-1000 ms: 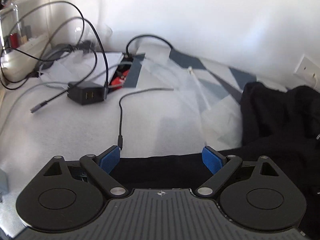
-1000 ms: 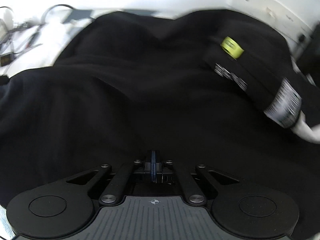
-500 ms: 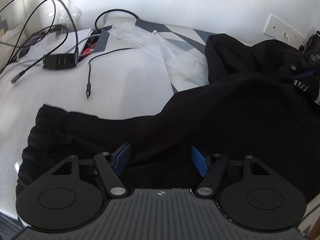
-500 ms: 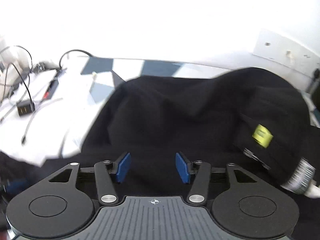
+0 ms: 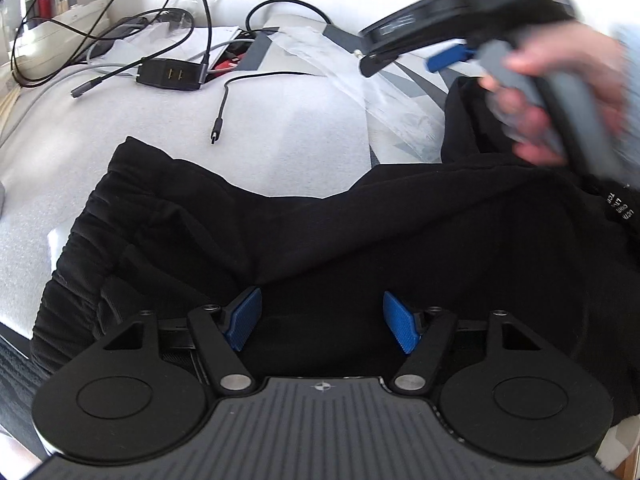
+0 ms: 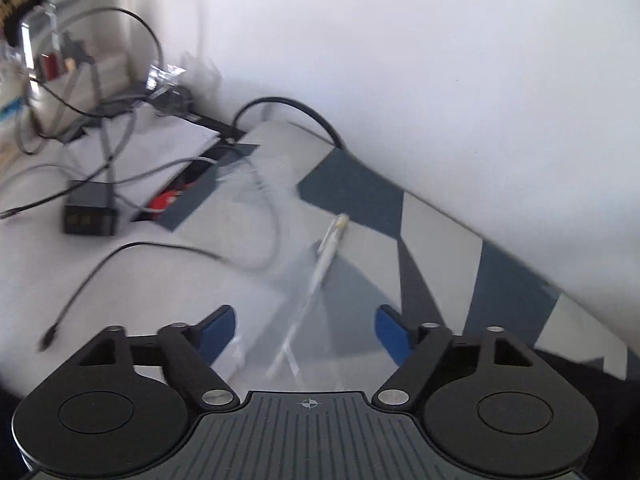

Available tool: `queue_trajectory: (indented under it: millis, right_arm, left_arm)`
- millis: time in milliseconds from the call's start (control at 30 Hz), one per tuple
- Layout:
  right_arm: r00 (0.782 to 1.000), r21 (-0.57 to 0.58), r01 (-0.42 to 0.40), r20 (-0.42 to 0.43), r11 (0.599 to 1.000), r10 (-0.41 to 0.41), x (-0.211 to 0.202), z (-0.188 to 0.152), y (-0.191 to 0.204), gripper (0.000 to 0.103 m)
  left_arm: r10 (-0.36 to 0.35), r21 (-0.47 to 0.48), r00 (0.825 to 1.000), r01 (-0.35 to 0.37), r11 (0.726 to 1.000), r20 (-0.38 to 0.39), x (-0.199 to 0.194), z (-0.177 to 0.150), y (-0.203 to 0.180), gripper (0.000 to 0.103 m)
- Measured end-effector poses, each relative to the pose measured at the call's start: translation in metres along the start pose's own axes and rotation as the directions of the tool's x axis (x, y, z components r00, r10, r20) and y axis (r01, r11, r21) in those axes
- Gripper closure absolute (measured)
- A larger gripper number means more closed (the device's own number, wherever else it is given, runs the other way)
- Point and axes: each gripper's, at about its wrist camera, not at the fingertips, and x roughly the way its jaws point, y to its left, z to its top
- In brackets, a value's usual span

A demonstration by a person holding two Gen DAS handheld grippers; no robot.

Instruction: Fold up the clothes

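A black garment (image 5: 360, 220) lies crumpled on the white bed cover, its ribbed hem toward the left. My left gripper (image 5: 322, 322) hovers over it, open, blue pads apart with only fabric beneath them. The right gripper (image 5: 440, 40), held by a hand (image 5: 532, 120), shows blurred at the upper right of the left wrist view. In its own view the right gripper (image 6: 304, 332) has its jaws opening, with nothing between them, above a clear plastic bag (image 6: 304, 292). The garment's edge (image 6: 580, 372) sits at the lower right.
A black charger block (image 5: 170, 74) with tangled cables lies at the far left, and a loose cable tip (image 5: 216, 136) rests near the garment. A grey and white patterned cloth (image 6: 360, 196) lies against the white wall. A pen-like stick (image 6: 328, 256) is inside the bag.
The right gripper opened from shut and swung left off the garment to over the plastic bag, entering the left wrist view. The left gripper shifted over the garment, jaws slightly narrower.
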Motion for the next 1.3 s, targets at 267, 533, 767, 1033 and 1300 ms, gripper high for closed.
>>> queue_trajectory:
  millis: [267, 533, 767, 1033, 1300]
  right_arm:
    - [0.998, 0.037, 0.021, -0.055, 0.999, -0.018, 0.047, 0.007, -0.009, 0.078]
    - [0.998, 0.145, -0.053, -0.028, 0.988, 0.058, 0.04, 0.013, 0.005, 0.095]
    - [0.959, 0.262, -0.28, 0.122, 0.924, 0.256, 0.013, 0.069, 0.043, 0.095]
    - [0.924, 0.321, -0.363, 0.243, 0.875, 0.295, 0.023, 0.11, 0.062, 0.037]
    - [0.979, 0.295, -0.159, 0.172, 0.942, 0.111, -0.023, 0.062, -0.021, 0.037]
  left_arm:
    - [-0.003, -0.006, 1.0, 0.003, 1.0, 0.017, -0.001, -0.003, 0.0, 0.033]
    - [-0.025, 0.014, 1.0, 0.025, 1.0, 0.016, 0.0, -0.002, 0.003, 0.031]
    - [-0.041, 0.03, 0.999, 0.041, 0.999, 0.022, 0.001, -0.001, 0.005, 0.03]
    - [-0.047, 0.04, 0.999, 0.047, 0.998, 0.024, 0.002, -0.001, 0.006, 0.029]
    - [-0.063, 0.014, 0.998, 0.063, 0.998, -0.016, 0.005, 0.013, 0.012, 0.029]
